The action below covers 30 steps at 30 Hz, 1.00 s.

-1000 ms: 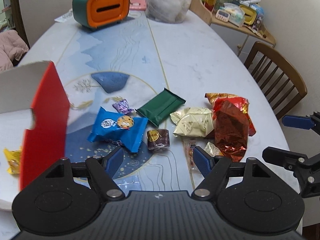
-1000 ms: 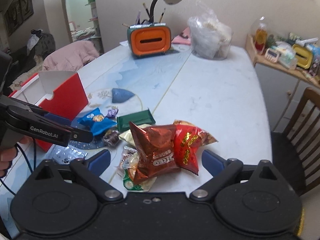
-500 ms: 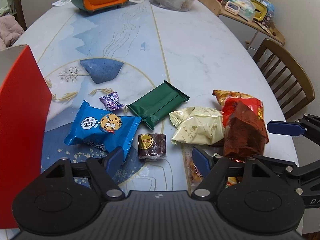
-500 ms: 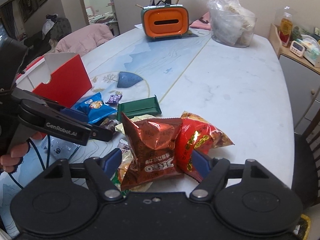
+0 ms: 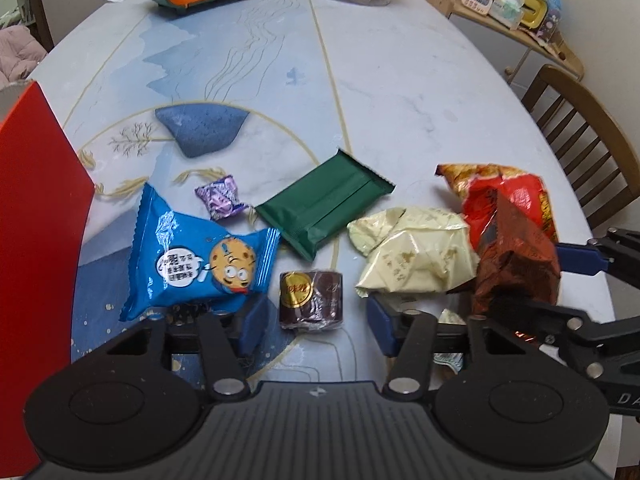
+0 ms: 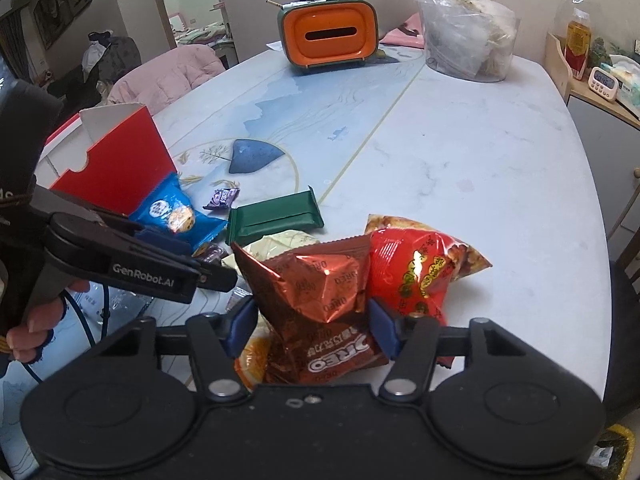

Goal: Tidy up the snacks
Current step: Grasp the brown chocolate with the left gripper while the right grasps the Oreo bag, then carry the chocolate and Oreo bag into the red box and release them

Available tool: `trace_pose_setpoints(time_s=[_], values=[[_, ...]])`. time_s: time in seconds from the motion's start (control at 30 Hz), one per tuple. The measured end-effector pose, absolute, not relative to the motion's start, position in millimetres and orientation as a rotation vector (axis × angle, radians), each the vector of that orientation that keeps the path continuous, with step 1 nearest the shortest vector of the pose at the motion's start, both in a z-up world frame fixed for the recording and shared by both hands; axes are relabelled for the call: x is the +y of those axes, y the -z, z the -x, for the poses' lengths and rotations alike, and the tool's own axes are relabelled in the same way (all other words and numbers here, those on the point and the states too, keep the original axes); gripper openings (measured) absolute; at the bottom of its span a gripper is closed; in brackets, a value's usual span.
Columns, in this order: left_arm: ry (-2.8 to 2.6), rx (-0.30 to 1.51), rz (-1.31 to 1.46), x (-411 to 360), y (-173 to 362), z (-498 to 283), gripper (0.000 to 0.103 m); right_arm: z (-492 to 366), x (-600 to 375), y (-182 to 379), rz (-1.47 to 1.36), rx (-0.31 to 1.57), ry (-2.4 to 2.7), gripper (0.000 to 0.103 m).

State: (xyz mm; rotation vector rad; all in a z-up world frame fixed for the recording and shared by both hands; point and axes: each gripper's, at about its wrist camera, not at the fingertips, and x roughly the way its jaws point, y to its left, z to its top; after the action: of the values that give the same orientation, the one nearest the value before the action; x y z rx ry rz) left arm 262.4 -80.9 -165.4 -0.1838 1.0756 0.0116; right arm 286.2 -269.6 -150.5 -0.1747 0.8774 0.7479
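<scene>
Your left claw [image 5: 314,326] sits low over the bench [image 5: 400,80], and its jaws have just been closing. A small brown chocolate [image 5: 311,300] lies between them at twelve o'clock from the claw, but there is bare bench on either side of it, so the pads are not pressing on it: the claw is released. The blue cookie pack [image 5: 200,256] lies at ten o'clock, its lower edge over the left finger. A purple candy [image 5: 222,202] sits just beyond it, and the green bar [image 5: 324,210] lies tilted at twelve o'clock past the chocolate. A cream wrapper [image 5: 412,256] is at two o'clock, touching the heap on its right. The red box [image 5: 36,220] stands at nine o'clock, at the left edge of this view.

Your right claw [image 6: 314,328] has also just been closing, and its blue pads now flank the brown Oreo bag [image 6: 320,300], with both sides of the bag meeting them: it is grasping the bag. The bag stands crumpled at twelve o'clock from that claw. The red snack bag [image 6: 416,276] leans against it at one o'clock. In the right wrist view your hand [image 6: 34,320] on the left claw's handle shows at nine o'clock. An orange tissue holder [image 6: 330,34] stands at the far end of the bench, with a clear plastic bag [image 6: 466,40] to its right.
</scene>
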Motion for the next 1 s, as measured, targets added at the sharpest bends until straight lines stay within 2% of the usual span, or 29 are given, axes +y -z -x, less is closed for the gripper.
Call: trace_pose_setpoints(time_s=[0.07,0.13,0.27,0.53,1.0], values=[[-0.015,1.071,0.18,-80,167,-261,0.044,-285,-270,150,0.176,0.873,-0.738,0.055],[-0.016,1.071,0.177,-80,166,-260,0.034,-282,-270,150,0.182,0.864,-0.731,0.051],[-0.023,1.071,0.198,-77,165,-257,0.033,-277,-268,150,0.2,0.85,-0.72,0.044],[-0.032,1.064,0.232,-74,153,-245,0.033,-270,-273,146,0.17,0.857,-0.68,0.038],[-0.009,1.018,0.273,-73,111,-215,0.033,-237,-285,111,0.132,0.81,-0.654,0.037]])
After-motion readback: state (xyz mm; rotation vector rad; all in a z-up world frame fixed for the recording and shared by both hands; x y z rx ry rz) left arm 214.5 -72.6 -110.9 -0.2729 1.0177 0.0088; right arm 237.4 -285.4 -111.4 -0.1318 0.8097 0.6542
